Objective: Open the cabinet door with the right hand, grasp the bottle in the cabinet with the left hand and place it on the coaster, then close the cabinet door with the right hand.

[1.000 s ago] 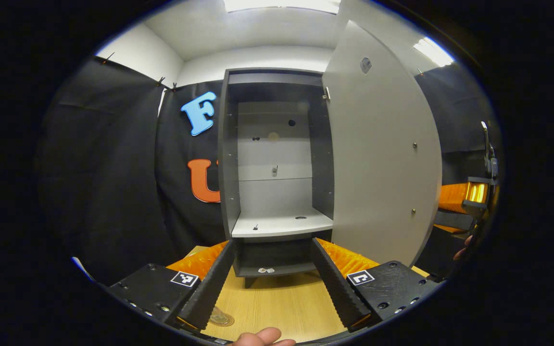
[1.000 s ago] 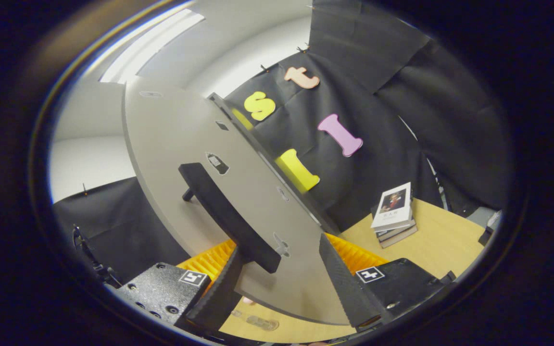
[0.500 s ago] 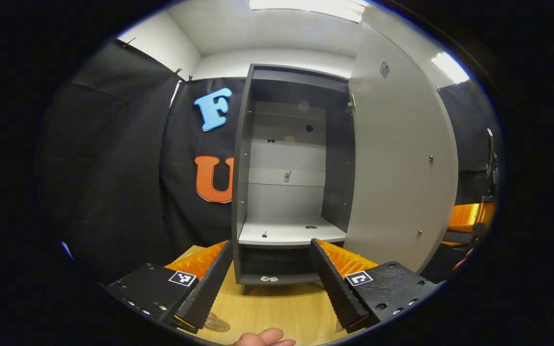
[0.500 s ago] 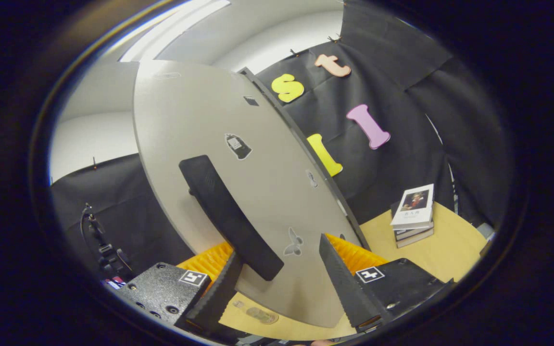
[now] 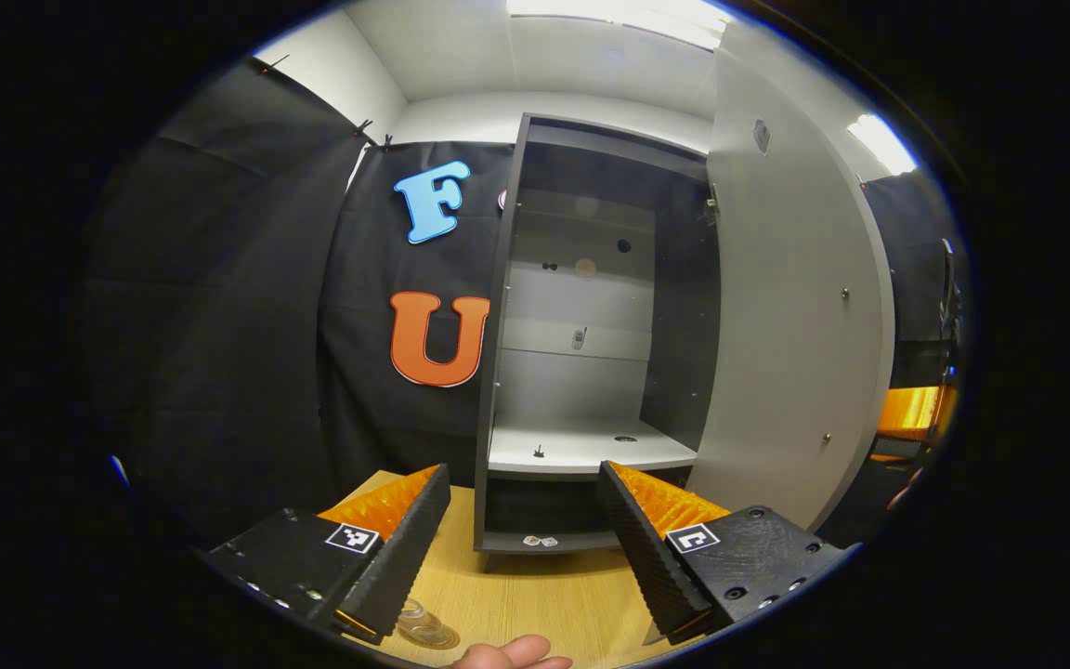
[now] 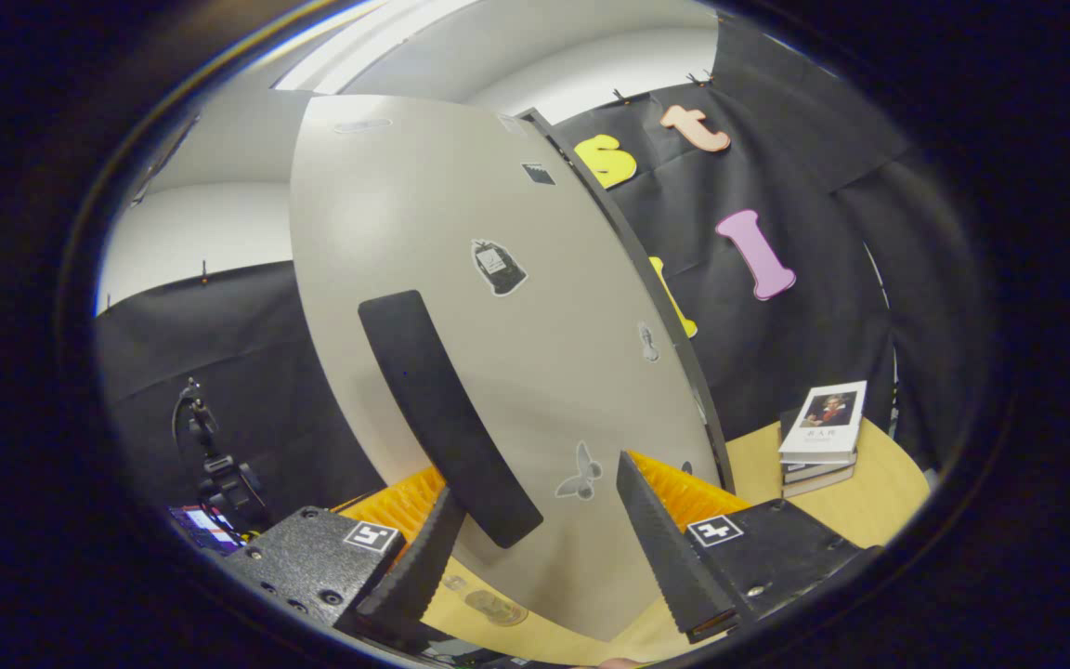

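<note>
The dark cabinet (image 5: 496, 372) stands open ahead in the left gripper view, its white shelf (image 5: 581, 448) bare apart from tiny fittings. Its pale door (image 5: 795, 325) hangs ajar on the right. My left gripper (image 5: 526, 548) is open over the wooden table (image 5: 535, 595), short of the cabinet. A clear glassy object (image 5: 424, 628) sits on the table beside my left finger; what it is, I cannot tell. In the right gripper view, my right gripper (image 6: 540, 557) is open at the door (image 6: 535, 372), and the lower end of the long black handle (image 6: 433, 400) lies between its fingers, unpressed.
A small stack of books (image 6: 823, 432) lies on the table to the right of the door. A clear object (image 6: 495, 607) rests on the table below the door's lower edge. A fingertip (image 5: 507, 653) shows at the bottom of the left gripper view. Black cloth walls surround the cabinet.
The door has swung some way towards the cabinet with my right gripper at its handle. In the left gripper view the cabinet has slid rightward and looks slightly nearer.
</note>
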Demonstrator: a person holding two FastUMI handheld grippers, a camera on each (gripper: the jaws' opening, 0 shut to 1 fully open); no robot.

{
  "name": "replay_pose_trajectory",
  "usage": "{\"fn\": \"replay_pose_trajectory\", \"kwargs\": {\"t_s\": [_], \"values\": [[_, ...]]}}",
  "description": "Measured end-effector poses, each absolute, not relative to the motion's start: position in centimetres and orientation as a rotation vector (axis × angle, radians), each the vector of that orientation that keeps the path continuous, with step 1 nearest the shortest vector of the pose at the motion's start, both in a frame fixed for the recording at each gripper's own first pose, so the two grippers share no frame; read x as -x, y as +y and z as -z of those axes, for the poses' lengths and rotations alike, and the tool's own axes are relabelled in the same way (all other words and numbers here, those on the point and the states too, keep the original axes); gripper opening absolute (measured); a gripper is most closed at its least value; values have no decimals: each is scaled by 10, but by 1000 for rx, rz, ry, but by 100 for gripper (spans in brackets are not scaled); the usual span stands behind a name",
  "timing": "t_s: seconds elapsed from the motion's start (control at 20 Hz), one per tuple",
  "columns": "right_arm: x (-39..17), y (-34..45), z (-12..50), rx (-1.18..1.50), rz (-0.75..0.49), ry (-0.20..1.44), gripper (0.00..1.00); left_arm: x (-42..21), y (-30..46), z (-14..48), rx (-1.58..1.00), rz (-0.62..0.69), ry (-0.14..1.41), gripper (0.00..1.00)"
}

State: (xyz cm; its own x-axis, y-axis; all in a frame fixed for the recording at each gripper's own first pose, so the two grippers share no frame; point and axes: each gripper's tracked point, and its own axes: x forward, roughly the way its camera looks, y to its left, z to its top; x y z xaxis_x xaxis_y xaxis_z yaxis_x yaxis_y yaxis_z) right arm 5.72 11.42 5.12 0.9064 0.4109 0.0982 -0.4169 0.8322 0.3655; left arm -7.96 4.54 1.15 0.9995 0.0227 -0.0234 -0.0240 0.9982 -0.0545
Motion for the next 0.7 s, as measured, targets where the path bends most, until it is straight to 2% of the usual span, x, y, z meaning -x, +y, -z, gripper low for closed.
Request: {"fn": "replay_pose_trajectory", "kwargs": {"t_s": [0.3, 0.7], "values": [[-63, 128, -55, -342, -465, -36, 99, 86, 66, 1, 66, -43, 49, 95], [-77, 154, -61, -161, -596, -97, 100, 89, 69, -2, 14, -107, 58, 95]]}}
